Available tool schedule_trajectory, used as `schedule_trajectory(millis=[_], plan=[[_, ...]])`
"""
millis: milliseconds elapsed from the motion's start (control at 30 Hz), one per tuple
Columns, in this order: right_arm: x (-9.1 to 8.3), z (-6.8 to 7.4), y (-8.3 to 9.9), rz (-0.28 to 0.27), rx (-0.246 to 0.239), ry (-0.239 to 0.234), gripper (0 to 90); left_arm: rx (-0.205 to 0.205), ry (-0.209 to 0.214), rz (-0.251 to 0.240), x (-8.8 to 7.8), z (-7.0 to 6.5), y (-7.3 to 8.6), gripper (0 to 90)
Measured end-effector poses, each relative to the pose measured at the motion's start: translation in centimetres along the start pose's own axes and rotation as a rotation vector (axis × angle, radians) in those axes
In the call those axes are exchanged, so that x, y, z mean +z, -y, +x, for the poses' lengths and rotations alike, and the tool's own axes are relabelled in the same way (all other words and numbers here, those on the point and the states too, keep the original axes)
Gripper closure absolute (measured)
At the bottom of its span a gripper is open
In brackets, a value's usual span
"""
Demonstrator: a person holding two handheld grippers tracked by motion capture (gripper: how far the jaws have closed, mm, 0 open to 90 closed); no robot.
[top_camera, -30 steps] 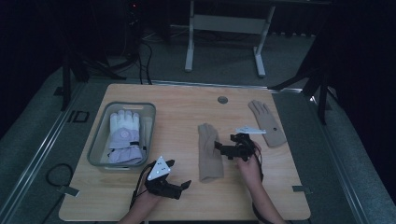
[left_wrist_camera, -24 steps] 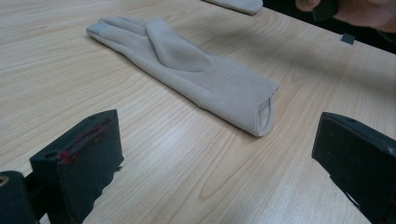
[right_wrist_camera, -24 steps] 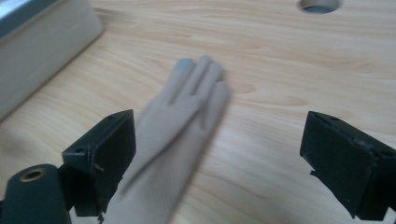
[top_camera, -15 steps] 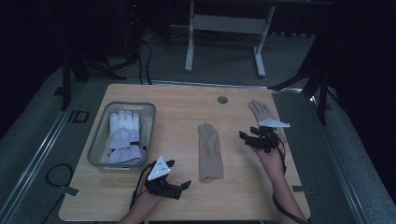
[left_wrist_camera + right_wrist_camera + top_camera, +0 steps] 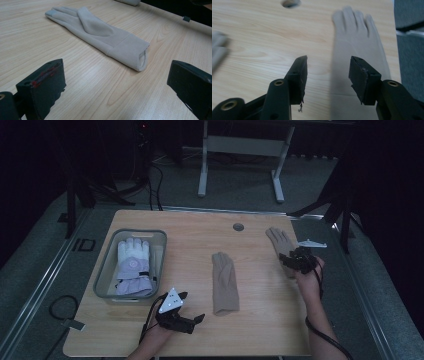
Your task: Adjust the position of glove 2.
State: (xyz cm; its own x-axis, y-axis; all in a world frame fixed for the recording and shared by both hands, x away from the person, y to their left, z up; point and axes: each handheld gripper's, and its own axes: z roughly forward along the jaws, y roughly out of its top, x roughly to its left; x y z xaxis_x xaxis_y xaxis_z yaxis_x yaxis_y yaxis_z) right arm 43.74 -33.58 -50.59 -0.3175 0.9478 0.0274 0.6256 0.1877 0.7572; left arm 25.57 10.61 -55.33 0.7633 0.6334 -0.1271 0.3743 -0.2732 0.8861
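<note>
Right gripper (image 5: pixel 294 262) above the far-right beige glove (image 5: pixel 281 244), fingers half-parted, nothing grasped.

Just been closing, yet pads clear of the fabric; in the right gripper view, glove flat on the worktop (image 5: pixel 200 240) under and ahead of the gap, mostly toward the right finger (image 5: pixel 362 77), fingertips pointing away. Left gripper (image 5: pixel 192 317) near the front edge, fingers released wide, empty, aimed at the cuff of the middle beige glove (image 5: pixel 100 37) lying just ahead. White glove (image 5: pixel 132 267) in the grey bin (image 5: pixel 106 270) at left.
</note>
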Motion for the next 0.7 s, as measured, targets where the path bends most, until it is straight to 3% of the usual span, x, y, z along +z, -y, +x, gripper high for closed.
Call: schedule_trajectory(millis=[267, 533, 700], plan=[[1.8, -2.4, -0.5, 0.017, 0.002, 0.039, 49.2, 0.001, 0.009, 0.0, 0.0, -0.1, 0.0, 1.7], [3.2, -3.0, -0.7, 0.039, -0.009, 0.029, 48.5, 0.007, 0.008, -0.009, -0.2, -0.3, -0.1, 1.7], [4.3, -3.7, -0.9, 0.022, 0.037, 0.025, 48.5, -0.004, 0.007, -0.006, -0.2, 0.0, 0.0, 1.7]])
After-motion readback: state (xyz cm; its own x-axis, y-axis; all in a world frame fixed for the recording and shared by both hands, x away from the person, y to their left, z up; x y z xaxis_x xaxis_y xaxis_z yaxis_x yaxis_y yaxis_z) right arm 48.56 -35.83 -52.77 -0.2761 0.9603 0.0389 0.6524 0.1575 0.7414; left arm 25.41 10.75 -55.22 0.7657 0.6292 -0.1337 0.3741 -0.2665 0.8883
